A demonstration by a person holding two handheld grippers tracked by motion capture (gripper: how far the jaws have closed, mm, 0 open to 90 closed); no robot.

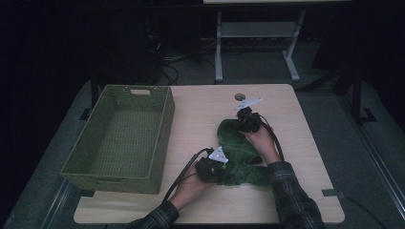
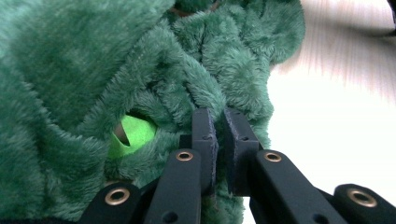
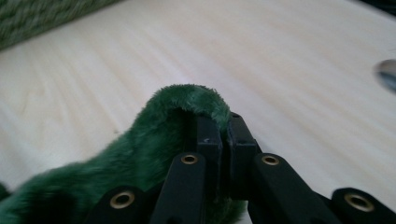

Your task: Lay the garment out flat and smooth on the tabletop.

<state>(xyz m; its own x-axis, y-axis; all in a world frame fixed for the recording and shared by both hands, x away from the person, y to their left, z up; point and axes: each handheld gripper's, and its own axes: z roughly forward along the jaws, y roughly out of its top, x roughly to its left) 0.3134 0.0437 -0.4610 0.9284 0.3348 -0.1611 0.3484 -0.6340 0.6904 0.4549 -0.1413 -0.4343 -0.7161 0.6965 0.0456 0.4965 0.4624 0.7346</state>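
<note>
Item: green plush cloth [image 1: 241, 155], crumpled in a heap on the tabletop [image 1: 200, 109], toward the near right corner, well clear of the far edge.

Lining: a bright lime patch [image 2: 133, 135] shows in a fold of the pile in the left gripper view (what it belongs to cannot be told).

Left gripper [image 1: 213, 170]: pinching a fold at the near end of the cloth; in its own view the jaws stand almost together with pile squeezed between them [image 2: 219, 140]. Judged purpose: to hold that end fast while the other is handled.

Right gripper [image 1: 247, 121]: pinching the rim at the far end of the cloth; in its own view a rounded lip of plush curls over the nearly closed jaws [image 3: 219, 140]. Judged purpose: a second hold, set apart from the first, so the heap can be lifted or drawn out between two points.

Hands: left hand [image 1: 191, 186] and right hand [image 1: 262, 140] enter from the near edge, plaid sleeves showing.

Basket [image 1: 157, 143]: green woven, nothing in it, along the left edge and overhanging it, just beside the cloth. Judged role: the likely place for the cloth.

Grommet [image 1: 239, 97]: small round fitting near the far edge, beyond the right gripper, apart from the cloth.

Stage: both holds look taken; cloth not yet off the tabletop.
</note>
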